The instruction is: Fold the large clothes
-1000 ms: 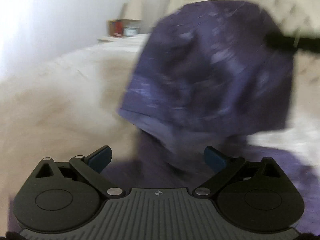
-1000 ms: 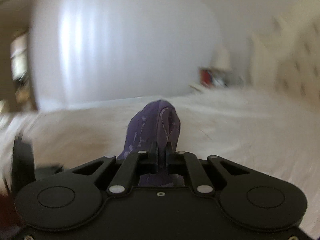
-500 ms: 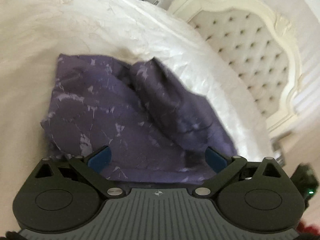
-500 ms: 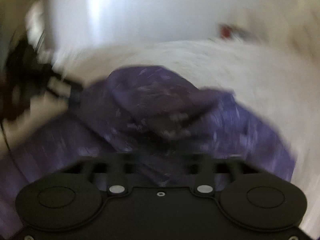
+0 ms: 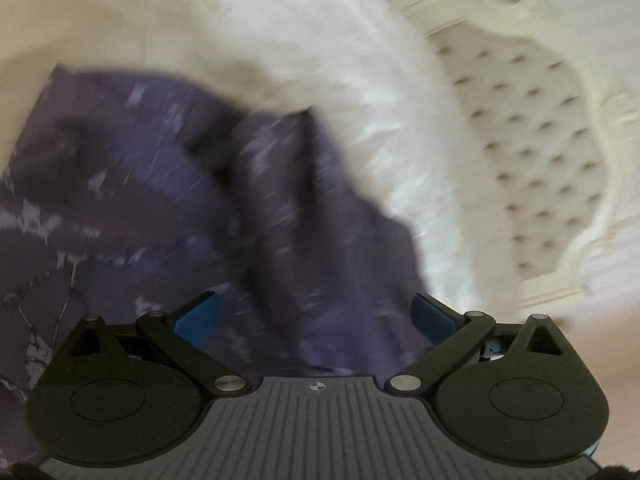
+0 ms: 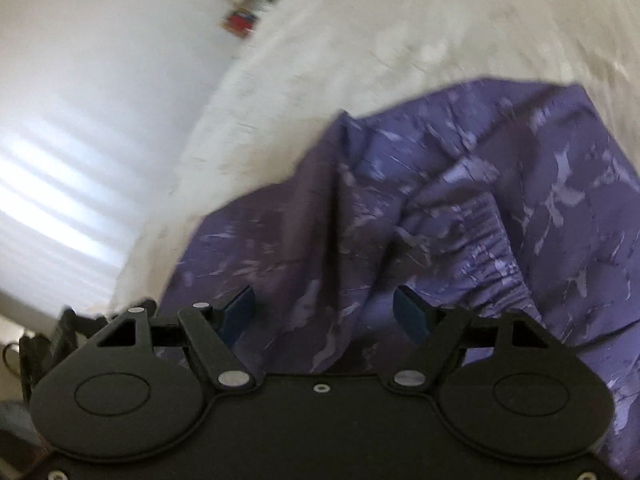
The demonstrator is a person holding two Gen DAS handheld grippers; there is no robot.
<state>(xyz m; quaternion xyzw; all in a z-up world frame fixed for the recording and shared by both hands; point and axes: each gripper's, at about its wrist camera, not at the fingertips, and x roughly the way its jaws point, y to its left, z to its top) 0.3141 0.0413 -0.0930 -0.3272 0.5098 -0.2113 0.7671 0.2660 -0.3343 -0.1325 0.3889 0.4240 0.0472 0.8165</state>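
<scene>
Garment: purple patterned cloth, lay heaped on the white bedspread, partly doubled over, with a raised ridge running up its middle and a gathered, elastic-looking band exposed on the right-hand side.

Left gripper: hung over the near edge of the cloth with blue pads spread wide; gripped nothing.

Right gripper: likewise spread apart above the cloth, pads clear of the fabric on either side of the central ridge; held nothing.

Change on the right: a second ago, was clamped on a bunched peak of the cloth lifted well above the bed; half a second ago, swept down over the garment; now let go, with the fabric dropped in a loose mound.

Change on the left: was unclenched throughout; tilted from a view across the bed to a view down onto the cloth, then drew in closer to it.

Meaning for the task: one flap probably carried over and laid down, so a fold likely just completed, though the result looked rumpled rather than flat.

Likely next need: smoothing the ridge or picking a fresh edge for another fold; blur made the exact edges hard to place.

Surroundings: tufted cream headboard beyond the bed; white wall to the side.
</scene>
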